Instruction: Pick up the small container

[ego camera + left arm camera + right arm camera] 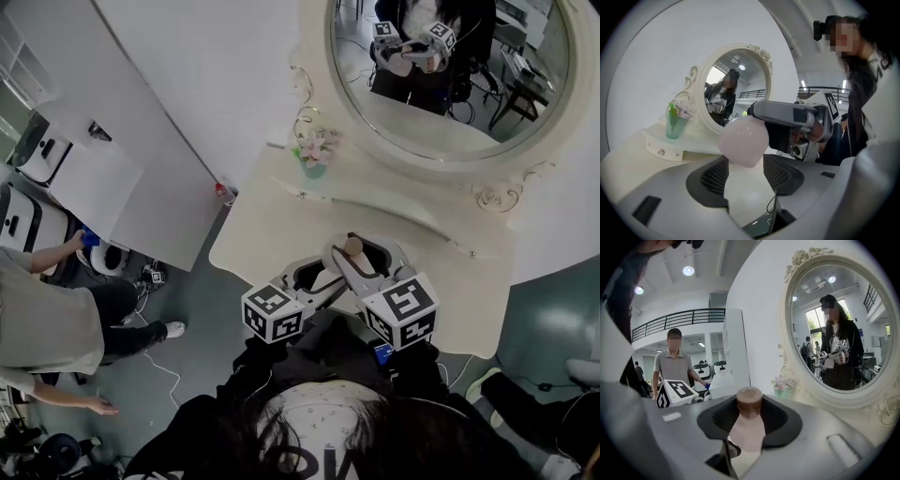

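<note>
The small container (747, 427) is a pale pink bottle with a brown cap, standing between my right gripper's (750, 417) pads, which are shut on its body. In the head view the container (351, 249) is held over the white vanity table (272, 225) by the right gripper (362, 262), while the left gripper (315, 277) points at it from the left. The left gripper view shows the container's (743, 140) rounded pink base just at my left gripper's (745, 163) tips. Those jaws stand apart, and I cannot tell whether they touch it.
A large oval mirror (450, 75) in an ornate white frame rises behind the table. A green vase of flowers (313, 156) stands at the table's back left. A person (47, 319) crouches on the floor to the left, by a white partition (141, 141).
</note>
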Demonstrator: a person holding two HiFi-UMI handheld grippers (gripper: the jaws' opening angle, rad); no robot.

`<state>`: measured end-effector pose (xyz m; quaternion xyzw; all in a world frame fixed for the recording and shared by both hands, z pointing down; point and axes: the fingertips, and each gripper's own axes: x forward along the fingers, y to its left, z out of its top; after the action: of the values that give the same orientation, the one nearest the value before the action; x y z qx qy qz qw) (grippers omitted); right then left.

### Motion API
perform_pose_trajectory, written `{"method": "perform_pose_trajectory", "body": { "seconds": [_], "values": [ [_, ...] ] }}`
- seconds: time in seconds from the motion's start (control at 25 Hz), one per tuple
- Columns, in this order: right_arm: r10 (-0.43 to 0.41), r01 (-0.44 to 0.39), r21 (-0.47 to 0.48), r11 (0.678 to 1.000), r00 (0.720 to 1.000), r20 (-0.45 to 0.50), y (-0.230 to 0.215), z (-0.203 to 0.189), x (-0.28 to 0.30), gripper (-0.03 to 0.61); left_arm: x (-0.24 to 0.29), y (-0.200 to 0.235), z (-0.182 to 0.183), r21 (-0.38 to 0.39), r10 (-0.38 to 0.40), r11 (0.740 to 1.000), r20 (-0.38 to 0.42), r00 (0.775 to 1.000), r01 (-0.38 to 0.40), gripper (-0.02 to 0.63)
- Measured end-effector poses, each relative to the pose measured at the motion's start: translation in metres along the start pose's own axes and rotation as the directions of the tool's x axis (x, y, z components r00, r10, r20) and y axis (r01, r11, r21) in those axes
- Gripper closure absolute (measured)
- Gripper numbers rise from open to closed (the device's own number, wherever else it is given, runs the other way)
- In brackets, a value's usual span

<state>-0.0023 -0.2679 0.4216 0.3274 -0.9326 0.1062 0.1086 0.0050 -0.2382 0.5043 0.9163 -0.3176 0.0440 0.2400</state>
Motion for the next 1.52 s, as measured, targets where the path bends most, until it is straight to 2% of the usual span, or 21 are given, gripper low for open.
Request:
{"method": "perform_pose_trajectory", "body": {
  "seconds": [0.2, 0.56, 0.8, 1.08, 1.52],
  "values": [
    [-0.016, 0.016, 0.011, 1.000, 1.000, 0.006, 0.040, -0.002, -0.001, 0.434, -0.038, -0.008, -0.011, 0.011, -0.017, 1.000, -0.001, 1.000, 0.017, 0.399],
    [-0.043, 0.041, 0.051, 0.998, 0.999, 0.025, 0.139, -0.018, -0.008, 0.434, -0.133, -0.031, -0.046, 0.035, -0.043, 0.998, -0.026, 0.999, 0.044, 0.399],
    [-0.078, 0.077, 0.040, 0.996, 0.997, 0.019, 0.184, -0.030, -0.019, 0.434, -0.172, -0.049, -0.068, 0.034, -0.080, 0.996, -0.035, 0.996, 0.081, 0.399],
    [-0.104, 0.104, 0.022, 0.994, 0.995, 0.001, 0.208, -0.036, -0.037, 0.434, -0.188, -0.070, -0.080, 0.026, -0.105, 0.994, -0.030, 0.994, 0.106, 0.399],
    [-0.122, 0.122, 0.002, 0.993, 0.993, 0.005, 0.215, -0.043, -0.082, 0.434, -0.183, -0.113, -0.092, 0.042, -0.118, 0.992, -0.027, 0.993, 0.119, 0.399]
  ]
}}
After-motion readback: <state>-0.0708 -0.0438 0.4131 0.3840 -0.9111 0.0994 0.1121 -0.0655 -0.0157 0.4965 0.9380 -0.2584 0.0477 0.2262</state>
